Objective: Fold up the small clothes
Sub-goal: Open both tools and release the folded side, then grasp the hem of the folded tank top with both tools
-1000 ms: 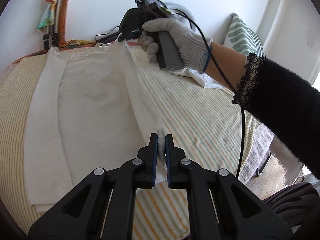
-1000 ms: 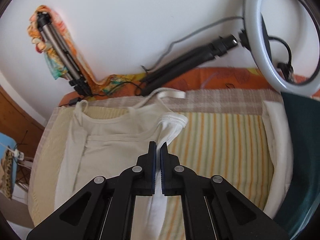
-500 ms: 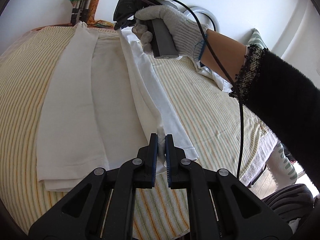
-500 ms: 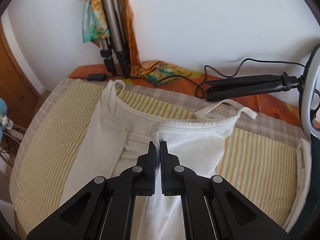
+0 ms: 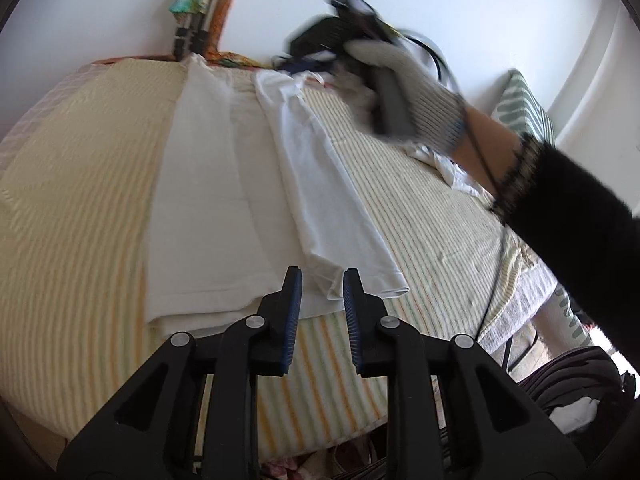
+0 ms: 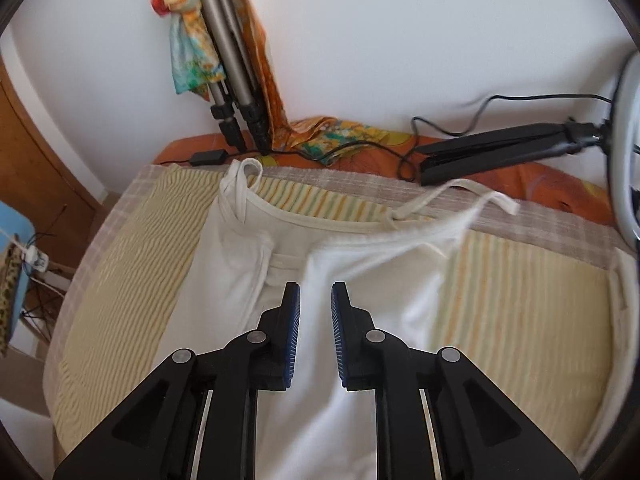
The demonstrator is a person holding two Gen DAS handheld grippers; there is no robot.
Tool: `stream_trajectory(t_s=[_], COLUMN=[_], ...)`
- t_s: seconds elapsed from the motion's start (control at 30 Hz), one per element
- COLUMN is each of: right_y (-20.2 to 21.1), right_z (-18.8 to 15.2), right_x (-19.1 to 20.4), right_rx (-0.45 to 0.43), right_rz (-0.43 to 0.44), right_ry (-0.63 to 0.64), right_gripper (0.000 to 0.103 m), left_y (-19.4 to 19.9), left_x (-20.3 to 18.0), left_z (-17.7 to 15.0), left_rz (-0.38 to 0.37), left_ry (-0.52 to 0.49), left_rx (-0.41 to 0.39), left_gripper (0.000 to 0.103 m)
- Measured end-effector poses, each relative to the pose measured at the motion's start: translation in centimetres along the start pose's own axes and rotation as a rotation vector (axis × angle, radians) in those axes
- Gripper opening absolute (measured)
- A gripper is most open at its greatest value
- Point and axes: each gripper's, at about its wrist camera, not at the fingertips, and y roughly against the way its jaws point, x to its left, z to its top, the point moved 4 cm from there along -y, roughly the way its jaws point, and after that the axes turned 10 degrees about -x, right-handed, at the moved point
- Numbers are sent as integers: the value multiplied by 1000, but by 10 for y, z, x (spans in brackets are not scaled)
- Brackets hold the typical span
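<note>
A white strappy top (image 5: 224, 200) lies flat on the striped bed cover (image 5: 80, 208), both long sides folded in toward the middle. The right flap (image 5: 332, 216) lies over the body. My left gripper (image 5: 319, 280) is open just above the hem end, holding nothing. In the right wrist view the same top (image 6: 360, 300) shows its neckline and two straps (image 6: 472, 196). My right gripper (image 6: 316, 300) is open above the neckline end of the folded flap, empty. The gloved right hand (image 5: 404, 80) shows blurred in the left wrist view.
Tripod legs (image 6: 232, 92) with a colourful cloth stand against the wall at the bed's head. A black folded stand (image 6: 496, 152) and a ring light (image 6: 628, 152) lie at the back right. More white cloth (image 5: 452, 168) lies on the bed's right side. A green-patterned pillow (image 5: 524, 108) is beyond it.
Both grippers were shut on the top's right edge and carried it over toward the middle. Both have now opened and let the flap drop onto the top.
</note>
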Motion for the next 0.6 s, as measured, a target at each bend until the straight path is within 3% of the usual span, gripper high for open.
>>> stream_trajectory(t_s=[0.1, 0.13, 0.2, 0.3, 0.4, 0.5, 0.6], right_y=[43, 57, 84, 113, 131, 140, 142], right_z=[-25, -37, -66, -111, -152, -191, -215], right_x=[-9, -11, -14, -18, -17, -11, -5], right_rx=[25, 38, 67, 132, 187, 254, 289], right_rz=[27, 35, 71, 152, 214, 289, 305], right_ry=[-7, 1, 10, -29, -69, -129, -130], right_gripper=[14, 14, 14, 16, 24, 24, 24], left_y=[19, 23, 27, 26, 19, 10, 1], left_x=[21, 29, 43, 64, 79, 87, 93], left_z=[4, 4, 5, 7, 7, 3, -4], left_rz=[47, 68, 114, 157, 154, 127, 82], left_ry=[29, 35, 44, 71, 121, 176, 258], left_rx=[-27, -27, -23, -1, 36, 89, 138], left_gripper=[21, 23, 38, 39, 39, 39, 39])
